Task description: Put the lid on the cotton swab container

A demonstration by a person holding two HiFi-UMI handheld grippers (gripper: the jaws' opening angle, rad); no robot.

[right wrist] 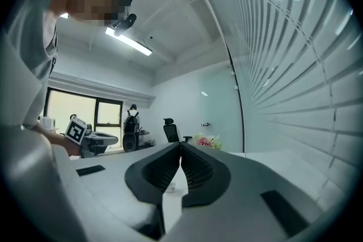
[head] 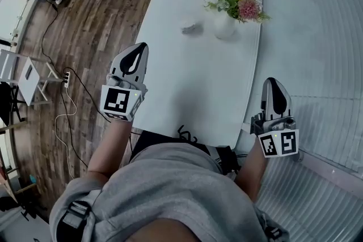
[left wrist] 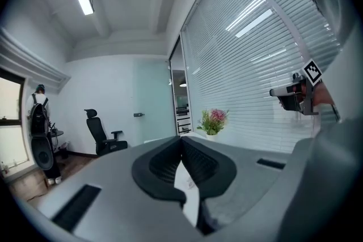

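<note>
Hand-held gripper pair: both closed, empty.
Left hand-held gripper [head: 138,52] and right hand-held gripper [head: 273,88] are hovering low in frame, seemingly pre-reach; cotton swab container [head: 190,26] upper centre.

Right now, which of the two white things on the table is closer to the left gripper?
The small white container. It is low and plain and sits on the left gripper's side of the flower vase, which is taller and holds flowers.

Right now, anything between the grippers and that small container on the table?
Nothing visible. Only bare table lies between the left gripper, the right gripper and the small container. The flower vase stands beside it, nearer the right gripper's path.
</note>
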